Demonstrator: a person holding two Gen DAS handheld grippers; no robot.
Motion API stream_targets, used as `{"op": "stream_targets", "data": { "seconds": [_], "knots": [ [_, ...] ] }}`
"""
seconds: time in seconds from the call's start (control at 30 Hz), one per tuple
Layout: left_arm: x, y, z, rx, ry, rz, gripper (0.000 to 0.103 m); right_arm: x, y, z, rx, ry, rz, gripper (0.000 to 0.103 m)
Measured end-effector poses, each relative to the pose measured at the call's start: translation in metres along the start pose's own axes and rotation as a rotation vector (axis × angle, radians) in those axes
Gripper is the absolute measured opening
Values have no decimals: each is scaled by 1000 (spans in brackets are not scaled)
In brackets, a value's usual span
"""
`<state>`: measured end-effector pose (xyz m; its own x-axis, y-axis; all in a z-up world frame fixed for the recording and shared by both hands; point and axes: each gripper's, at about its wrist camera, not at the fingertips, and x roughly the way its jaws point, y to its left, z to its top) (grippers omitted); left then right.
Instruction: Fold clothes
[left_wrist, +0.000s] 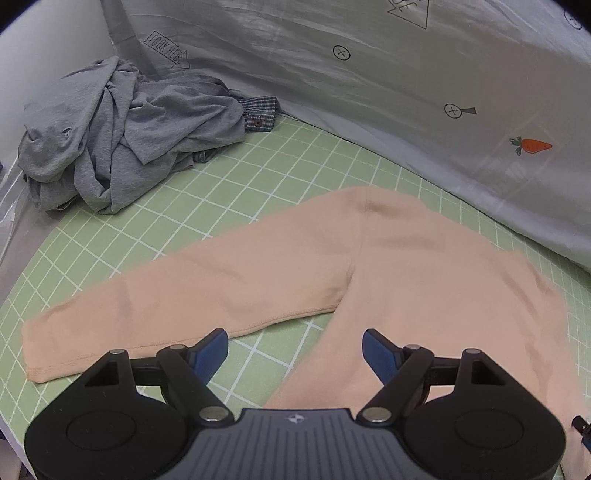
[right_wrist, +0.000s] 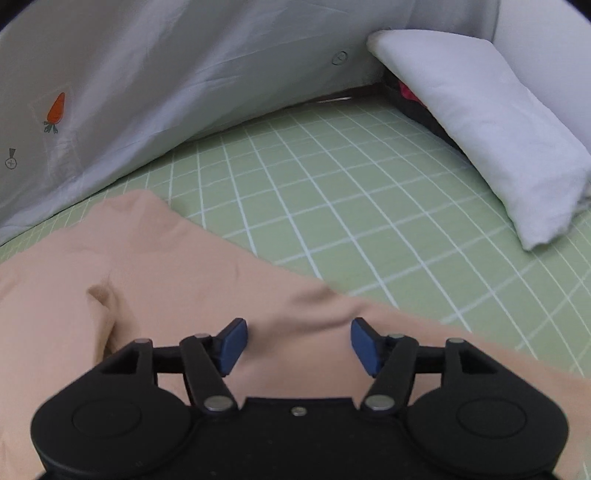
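A peach long-sleeved top (left_wrist: 406, 266) lies flat on the green checked sheet (left_wrist: 229, 184), one sleeve (left_wrist: 177, 295) stretched out to the left. My left gripper (left_wrist: 295, 350) is open and empty, hovering over the gap between that sleeve and the body. In the right wrist view the same top (right_wrist: 147, 280) fills the lower left. My right gripper (right_wrist: 299, 345) is open and empty just above the top's right part.
A crumpled grey garment pile (left_wrist: 110, 136) with a plaid cuff (left_wrist: 260, 112) lies at the far left. A grey printed duvet (left_wrist: 369, 74) runs along the back. A white pillow (right_wrist: 480, 122) lies at the right on the sheet (right_wrist: 351, 192).
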<state>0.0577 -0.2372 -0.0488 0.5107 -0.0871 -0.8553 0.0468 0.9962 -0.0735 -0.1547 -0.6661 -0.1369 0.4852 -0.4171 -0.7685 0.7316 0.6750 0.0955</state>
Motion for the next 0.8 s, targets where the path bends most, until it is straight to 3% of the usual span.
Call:
{"op": "stream_targets", "data": {
  "seconds": [0.17, 0.2, 0.23, 0.27, 0.33, 0.4, 0.53, 0.8],
  "knots": [
    [-19, 16, -16, -49, -16, -18, 81, -24, -24, -28, -36, 2, -68, 68],
    [-22, 22, -20, -64, -19, -22, 81, -26, -28, -30, -19, 24, -103, 76],
    [-26, 27, -24, -79, -23, -26, 82, -28, -35, -35, 23, 41, -142, 92],
    [-28, 34, -27, -93, -26, -26, 83, -32, -43, -38, 62, 43, -150, 95],
    [-33, 48, -34, -126, -34, -19, 85, -40, -56, -45, 132, 48, -164, 94],
    [-35, 63, -39, -152, -35, -11, 85, -46, -55, -47, 117, 62, -151, 94],
    [-33, 98, -38, -189, -17, 11, 86, -62, -31, -56, 95, 46, -130, 102],
    [-11, 168, -21, -189, 41, 51, 91, -88, 71, -87, -76, 45, -32, 103]
  ]
}}
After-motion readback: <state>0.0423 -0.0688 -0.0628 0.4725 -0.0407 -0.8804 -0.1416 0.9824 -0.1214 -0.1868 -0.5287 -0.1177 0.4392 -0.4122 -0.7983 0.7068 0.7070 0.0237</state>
